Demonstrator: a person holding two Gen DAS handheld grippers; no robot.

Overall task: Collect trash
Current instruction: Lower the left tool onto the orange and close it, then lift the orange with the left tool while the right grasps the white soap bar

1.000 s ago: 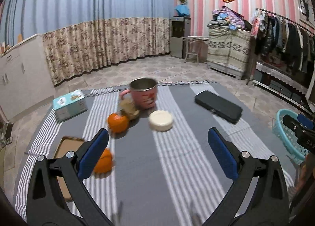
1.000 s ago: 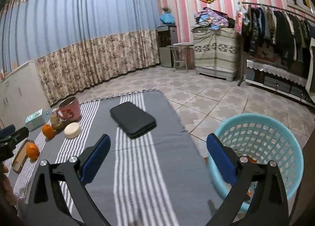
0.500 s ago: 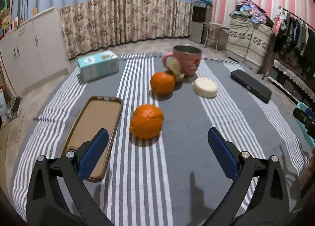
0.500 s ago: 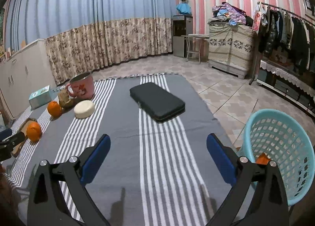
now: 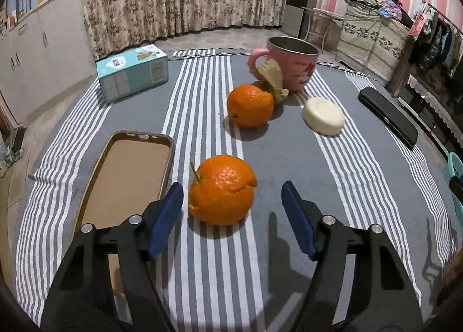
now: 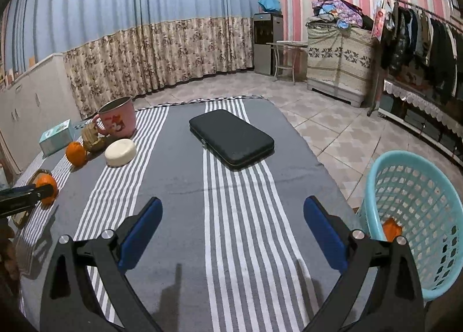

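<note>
A torn orange (image 5: 221, 193) lies on the striped grey cloth, and my left gripper (image 5: 231, 187) has it between its blue pads. The jaws are closing; the left pad is almost at the peel, the right pad stands clearly apart. A second orange (image 5: 249, 105) lies farther back beside crumpled brown paper (image 5: 272, 78). My right gripper (image 6: 233, 201) hovers open over bare cloth with nothing between its fingers. The blue mesh basket (image 6: 428, 207) stands on the floor to its right, with an orange scrap (image 6: 390, 229) inside.
A pink mug (image 5: 292, 62), a white round block (image 5: 323, 115), a black case (image 6: 231, 138), a teal tissue box (image 5: 131, 71) and a brown phone case (image 5: 127, 175) also lie on the cloth. The phone case is just left of the left gripper.
My left gripper has come down and forward over the near orange, and its jaws have narrowed around it. The right gripper has swung left, so the basket sits farther right.
</note>
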